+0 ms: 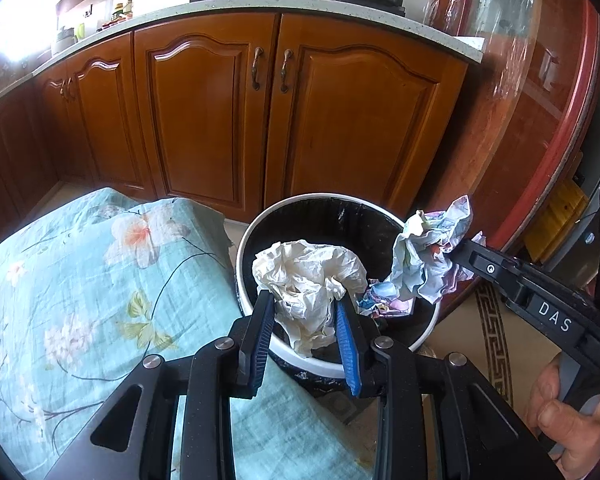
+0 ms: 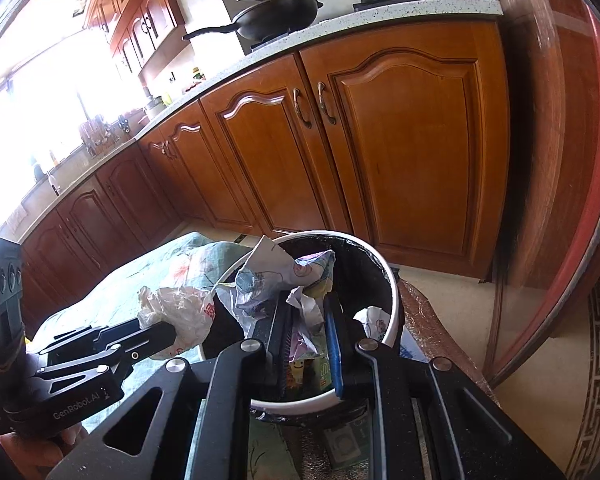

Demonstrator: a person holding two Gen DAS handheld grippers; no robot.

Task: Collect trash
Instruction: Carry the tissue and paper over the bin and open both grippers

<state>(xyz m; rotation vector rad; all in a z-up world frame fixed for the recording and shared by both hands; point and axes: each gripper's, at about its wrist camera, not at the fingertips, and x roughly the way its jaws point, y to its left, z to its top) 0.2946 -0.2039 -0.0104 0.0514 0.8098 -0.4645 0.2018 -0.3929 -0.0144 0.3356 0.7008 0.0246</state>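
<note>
A floral cloth (image 1: 80, 280) covered the surface at the left, its edge just beside the bin (image 1: 260, 220), a round white-rimmed bin lined with a black bag. The left gripper (image 1: 304, 312) hung over the near rim of the bin, its blue-padded fingers (image 1: 346, 344) clamped on a crumpled white bag (image 1: 308, 276), which bulged up above the pads. Inside the bin, to the right of that bag, lay a colourful scrap (image 1: 384, 300). Further right, the right gripper (image 1: 460, 254) reached in from the side, its jaws closed on a crumpled wad of printed paper (image 1: 432, 252) held above the bin's right rim. A hand (image 1: 560, 408) gripped its handle at the far right edge.

From the right wrist, the left gripper (image 2: 168, 332) showed at the left with the white bag (image 2: 180, 312), and the right gripper (image 2: 308, 320) pinched the paper (image 2: 276, 280) over the bin (image 2: 392, 280). Behind stood wooden cabinets (image 1: 220, 120) under a pale counter (image 1: 260, 4)
</note>
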